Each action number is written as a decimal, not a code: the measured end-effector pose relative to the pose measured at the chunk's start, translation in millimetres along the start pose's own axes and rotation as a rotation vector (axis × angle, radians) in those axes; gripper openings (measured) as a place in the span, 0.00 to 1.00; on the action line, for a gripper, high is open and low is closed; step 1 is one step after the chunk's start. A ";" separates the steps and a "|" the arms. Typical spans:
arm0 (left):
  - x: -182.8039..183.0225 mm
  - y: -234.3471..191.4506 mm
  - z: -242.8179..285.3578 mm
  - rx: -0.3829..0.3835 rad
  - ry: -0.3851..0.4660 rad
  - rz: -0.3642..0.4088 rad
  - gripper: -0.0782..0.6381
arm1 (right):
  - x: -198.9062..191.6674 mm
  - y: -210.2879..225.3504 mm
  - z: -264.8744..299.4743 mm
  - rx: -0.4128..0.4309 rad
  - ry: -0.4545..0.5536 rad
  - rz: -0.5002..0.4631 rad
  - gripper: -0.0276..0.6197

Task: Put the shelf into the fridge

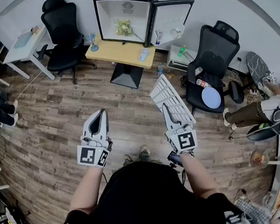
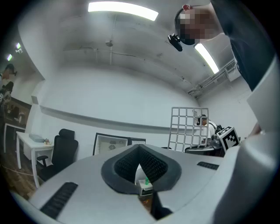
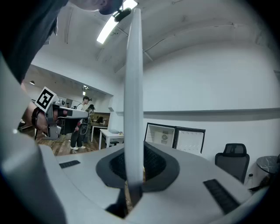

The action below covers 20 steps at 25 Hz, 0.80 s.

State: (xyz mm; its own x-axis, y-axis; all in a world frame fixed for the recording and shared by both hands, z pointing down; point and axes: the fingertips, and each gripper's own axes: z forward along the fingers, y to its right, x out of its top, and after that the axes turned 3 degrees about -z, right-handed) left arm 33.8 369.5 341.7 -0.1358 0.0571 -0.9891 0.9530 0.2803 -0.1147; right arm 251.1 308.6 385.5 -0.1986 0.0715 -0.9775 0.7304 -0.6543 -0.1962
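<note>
Two claws: right claw clamped on the white wire shelf, left claw closed empty beside it; open fridge ahead, its logo unreadable

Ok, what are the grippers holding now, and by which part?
The right gripper is shut on the white wire shelf, clamping its near edge, with the grid standing upright. The left gripper is shut and empty.
</note>
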 end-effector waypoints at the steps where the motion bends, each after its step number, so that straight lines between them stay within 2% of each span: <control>1: 0.2 -0.3 -1.3 -0.001 0.000 0.002 0.13 | 0.3 -1.1 -0.7 -0.002 0.001 0.000 0.11; 10: -0.8 -1.6 -10.6 0.003 -0.009 0.005 0.13 | 0.5 -9.3 -4.1 -0.008 -0.007 -0.016 0.11; 14: 2.0 -3.9 -14.8 0.005 -0.005 0.002 0.13 | 1.7 -9.8 -8.5 -0.012 0.013 0.033 0.11; 20: 2.1 -8.5 -22.7 0.001 0.003 -0.006 0.14 | 2.3 -10.0 -15.3 -0.043 0.002 0.012 0.11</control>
State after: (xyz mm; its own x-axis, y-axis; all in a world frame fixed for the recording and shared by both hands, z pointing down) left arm 19.3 389.0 342.7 -0.1419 0.0585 -0.9881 0.9527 0.2792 -0.1203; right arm 253.3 326.8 384.0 -0.1887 0.0653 -0.9799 0.7603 -0.6219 -0.1878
